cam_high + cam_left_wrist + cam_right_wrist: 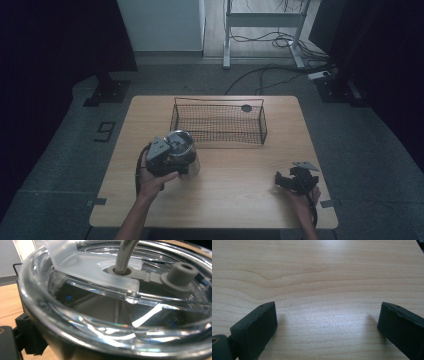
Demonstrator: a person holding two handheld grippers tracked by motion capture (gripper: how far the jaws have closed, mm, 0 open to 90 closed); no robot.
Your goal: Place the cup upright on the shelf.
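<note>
A steel tumbler (182, 145) with a clear lid stands left of the table's middle, and my left gripper (175, 156) is shut on its body. The left gripper view looks close onto the lid (105, 315): a metal straw (125, 255) passes through a grey grommet, and one black finger (26, 336) presses the tumbler's side at lower left. My right gripper (278, 179) rests low on the table near the front right edge. Its jaws stand wide apart (325, 325) over bare wood, with nothing between them.
A black wire basket (263, 127) sits at the back middle of the wooden table (235, 170), just behind the tumbler. A dark round spot (246, 108) shows by its far right corner. Cables and desk legs lie on the floor beyond.
</note>
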